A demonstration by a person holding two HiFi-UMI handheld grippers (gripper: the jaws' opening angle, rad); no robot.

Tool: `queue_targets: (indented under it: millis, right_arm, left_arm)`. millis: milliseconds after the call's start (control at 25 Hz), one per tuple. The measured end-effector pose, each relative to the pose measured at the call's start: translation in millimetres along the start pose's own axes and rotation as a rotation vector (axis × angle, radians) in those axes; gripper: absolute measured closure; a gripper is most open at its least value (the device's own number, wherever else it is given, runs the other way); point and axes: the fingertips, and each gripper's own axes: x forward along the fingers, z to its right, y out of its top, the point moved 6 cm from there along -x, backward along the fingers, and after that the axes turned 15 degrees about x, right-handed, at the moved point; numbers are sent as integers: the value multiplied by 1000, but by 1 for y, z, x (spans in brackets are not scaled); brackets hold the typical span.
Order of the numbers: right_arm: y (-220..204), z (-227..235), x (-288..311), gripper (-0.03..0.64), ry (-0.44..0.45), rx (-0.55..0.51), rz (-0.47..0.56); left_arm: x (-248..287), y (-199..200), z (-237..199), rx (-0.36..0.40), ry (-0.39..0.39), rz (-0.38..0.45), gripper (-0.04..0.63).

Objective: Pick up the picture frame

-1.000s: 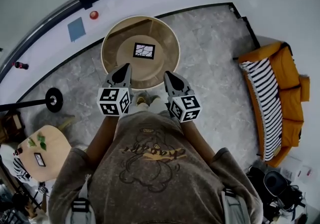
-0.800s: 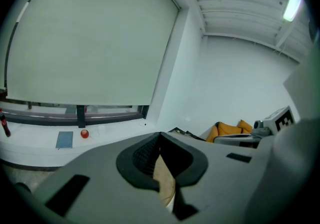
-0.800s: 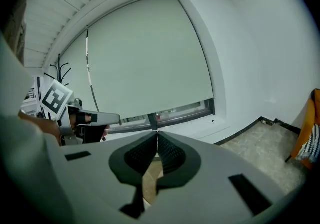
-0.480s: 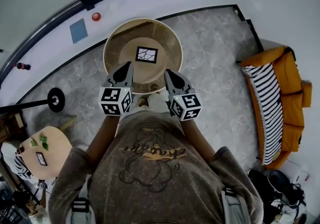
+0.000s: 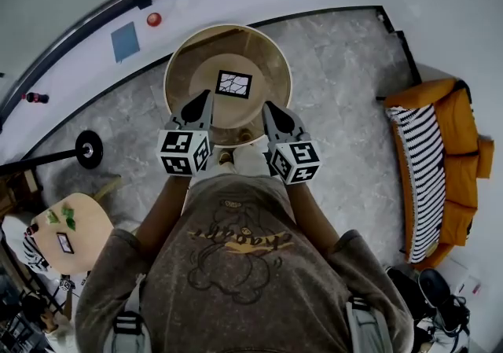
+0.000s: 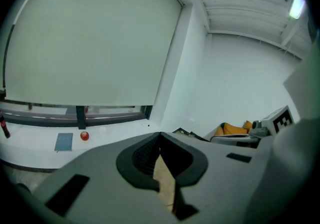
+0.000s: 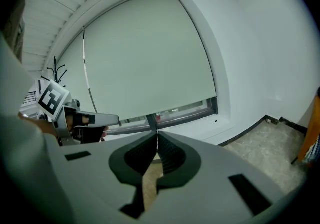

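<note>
A round wooden table (image 5: 267, 68) stands on the grey marbled floor (image 5: 346, 68) at 12 o'clock in the head view. A red round knob (image 5: 154, 20) and a blue square (image 5: 125, 42) sit near each other on the white wall at 11 o'clock. At 3 o'clock is an orange sofa (image 5: 460, 131) draped with a striped blanket (image 5: 424, 178) — dark shoes (image 5: 436, 288) lie past its end at 4 o'clock. At 9 o'clock a black disc base (image 5: 89, 149) carries a dark pole, and at 8 o'clock — well apart from the round table — a small pale side table (image 5: 82, 237) bears green leaves (image 5: 66, 216).
</note>
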Motion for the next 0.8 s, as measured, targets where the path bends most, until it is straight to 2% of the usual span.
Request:
queue_targets:
  millis: [400, 800]
  right_arm:
    - [-1, 27, 31, 598, -23, 30, -26]
    - [-22, 64, 77, 598, -29, 34, -60]
  left_arm:
    - [37, -12, -11, -9, -8, -36, 580]
    - [81, -50, -27, -30, -9, -72, 580]
